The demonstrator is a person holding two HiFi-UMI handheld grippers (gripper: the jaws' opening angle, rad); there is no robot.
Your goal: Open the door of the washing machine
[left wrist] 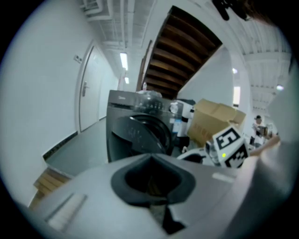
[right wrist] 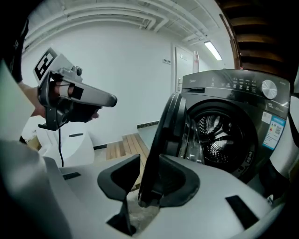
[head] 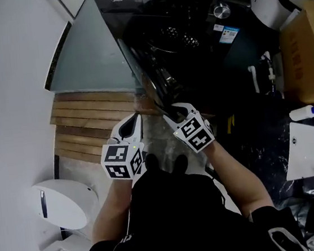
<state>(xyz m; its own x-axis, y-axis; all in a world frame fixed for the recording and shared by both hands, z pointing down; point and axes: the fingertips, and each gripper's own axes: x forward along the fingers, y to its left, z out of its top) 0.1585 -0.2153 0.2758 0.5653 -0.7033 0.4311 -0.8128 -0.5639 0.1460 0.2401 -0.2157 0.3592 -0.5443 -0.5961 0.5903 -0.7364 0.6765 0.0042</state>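
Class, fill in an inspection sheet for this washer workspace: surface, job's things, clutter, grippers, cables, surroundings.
Surface: grey floor, with wooden slats adjoining it.
Job's things: washer; its door stands open and the drum shows.
Clutter: cardboard box to the right of the washer; white round unit at the person's left.
Grippers: right gripper is open, with the door's edge between its jaws and one pad clear of it. Left gripper is shut, empty and away from the washer.
Cables: thin black cable hanging from the left gripper.
Surroundings: white wall; corridor with ceiling lights.
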